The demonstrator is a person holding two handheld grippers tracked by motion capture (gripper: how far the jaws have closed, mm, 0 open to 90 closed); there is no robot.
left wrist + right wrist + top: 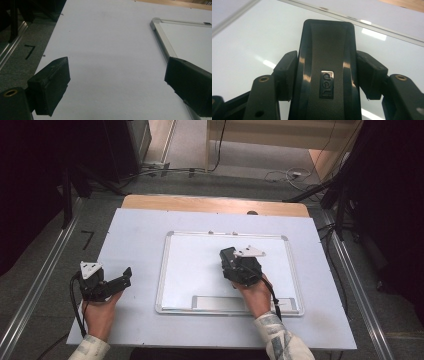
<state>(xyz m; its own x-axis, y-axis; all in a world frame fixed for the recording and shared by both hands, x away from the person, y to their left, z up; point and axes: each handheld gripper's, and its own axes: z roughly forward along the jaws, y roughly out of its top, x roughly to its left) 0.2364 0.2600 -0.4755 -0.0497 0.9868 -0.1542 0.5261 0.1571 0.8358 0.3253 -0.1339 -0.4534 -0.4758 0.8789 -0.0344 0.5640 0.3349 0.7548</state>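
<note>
A white whiteboard (195, 265) with a silver frame lies flat in the middle of the table. My right gripper (229, 258) rests on its right half, shut on a black eraser (228, 254). In the right gripper view the glossy eraser (327, 47), with a small "deli" badge, sits between both pads (287, 75) over the whiteboard surface (257, 35). My left gripper (121, 279) lies on the table left of the board, open with nothing between its fingers. The left gripper view shows its jaws wide apart (117, 85) and the whiteboard's corner (160, 30) ahead at right.
A pale sheet (135, 230) covers the table, and a wooden edge (215, 204) shows at the far side. The whiteboard's pen tray (217, 302) runs along its near edge. Metal rails (40, 285) and cables (290, 175) lie on the floor around the table.
</note>
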